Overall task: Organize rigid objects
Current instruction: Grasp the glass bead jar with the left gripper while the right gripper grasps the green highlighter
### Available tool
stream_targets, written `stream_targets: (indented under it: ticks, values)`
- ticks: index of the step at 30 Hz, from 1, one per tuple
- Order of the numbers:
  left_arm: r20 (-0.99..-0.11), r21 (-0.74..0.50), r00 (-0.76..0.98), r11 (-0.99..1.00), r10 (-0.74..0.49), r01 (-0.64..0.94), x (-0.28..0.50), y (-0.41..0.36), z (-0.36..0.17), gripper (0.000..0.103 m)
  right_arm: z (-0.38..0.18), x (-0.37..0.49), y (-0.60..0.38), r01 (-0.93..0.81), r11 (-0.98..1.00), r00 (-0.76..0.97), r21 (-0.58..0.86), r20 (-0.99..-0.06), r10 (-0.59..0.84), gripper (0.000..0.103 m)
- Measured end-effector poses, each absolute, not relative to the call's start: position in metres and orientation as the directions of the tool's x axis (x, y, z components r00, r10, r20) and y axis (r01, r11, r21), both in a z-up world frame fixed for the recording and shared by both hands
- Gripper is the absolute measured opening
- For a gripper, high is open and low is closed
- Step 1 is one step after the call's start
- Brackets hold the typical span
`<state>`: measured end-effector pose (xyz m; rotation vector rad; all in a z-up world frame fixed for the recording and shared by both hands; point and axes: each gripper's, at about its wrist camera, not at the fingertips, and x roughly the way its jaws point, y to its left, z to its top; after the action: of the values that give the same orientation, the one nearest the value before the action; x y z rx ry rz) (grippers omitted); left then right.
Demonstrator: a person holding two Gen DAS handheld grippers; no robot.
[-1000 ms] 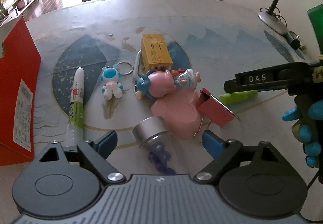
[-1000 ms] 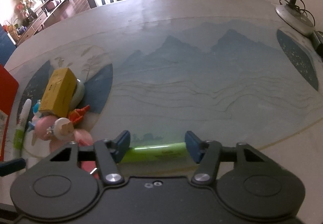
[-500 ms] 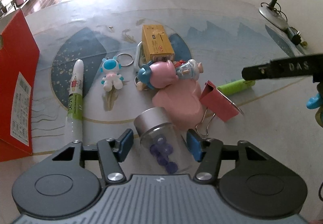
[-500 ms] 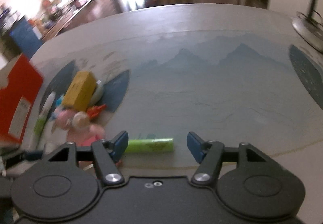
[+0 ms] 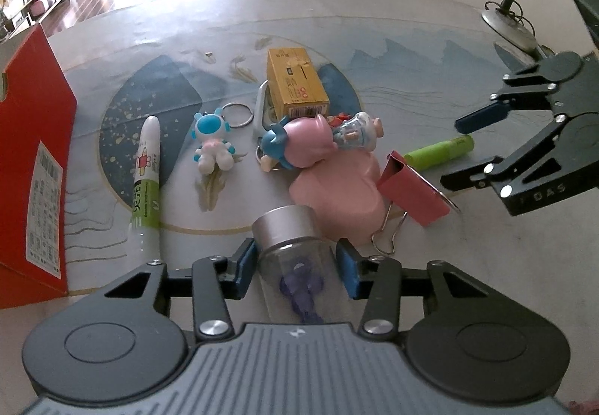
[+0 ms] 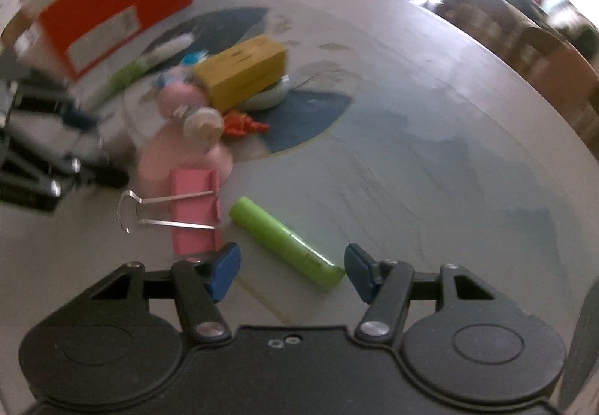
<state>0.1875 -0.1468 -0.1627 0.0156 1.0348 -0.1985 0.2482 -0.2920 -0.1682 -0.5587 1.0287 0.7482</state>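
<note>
- The sorting has barely begun, I judge: everything I can see lies loose on the worktop [image 5: 374, 21], and nothing I can see has gone into the red box [image 5: 33, 160], which stands at the far left.
- Right of the red box come a glue pen [image 5: 146, 175], a blue-and-white keychain figure [image 5: 211, 138], then a heap of yellow carton [image 5: 295, 85], pink toys [image 5: 318, 160] and a pink binder clip [image 5: 411, 186].
- My left hand-held gripper [image 5: 295, 265], right of the box and nearest me, has just been closing; its pads sit against a clear jar [image 5: 292, 246] with a silver lid.
- My right hand-held gripper [image 6: 288, 265], farthest from the box, is half open over a green tube [image 6: 284, 239], holding nothing.
</note>
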Motion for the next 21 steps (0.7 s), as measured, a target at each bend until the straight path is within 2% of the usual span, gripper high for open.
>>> stream_targets:
  ticks: [3,5,7,9,10,11,21]
  values:
    - [-0.856,-0.075,0.494,0.982,-0.152,0.173,0.188,-0.147,-0.163,0.044,-0.169,0.250,-0.290,-0.802,0.596,0.272,-0.034,-0.910,0.314,0.052]
    - [-0.856,-0.073,0.494,0.982,-0.151,0.173,0.189,-0.147,-0.163,0.043,-0.169,0.253,-0.290,-0.806,0.592,0.250,-0.006,-0.910,0.331,0.040]
    - [-0.856,-0.076,0.493,0.982,-0.153,0.172,0.189,-0.146,-0.163,0.043,-0.169,0.252,-0.289,-0.803,0.596,0.251,0.000,-0.907,0.338,0.036]
    - [-0.856,-0.084,0.492,0.982,-0.157,0.168,0.189,-0.144,-0.163,0.042,-0.169,0.251,-0.290,-0.786,0.618,0.264,0.003,-0.903,0.339,0.027]
    - [-0.857,-0.089,0.491,0.982,-0.160,0.165,0.189,-0.143,-0.163,0.042,-0.169,0.252,-0.291,-0.771,0.637,0.274,0.004,-0.901,0.338,0.018]
    - [-0.857,-0.094,0.489,0.982,-0.163,0.163,0.189,-0.142,-0.163,0.042,-0.169,0.252,-0.292,-0.748,0.663,0.288,0.005,-0.898,0.333,0.016]
    - [-0.861,-0.195,0.457,0.975,-0.223,0.110,0.189,-0.124,-0.155,0.042,-0.151,0.236,-0.314,-0.457,0.886,0.430,0.078,-0.853,0.296,0.015]
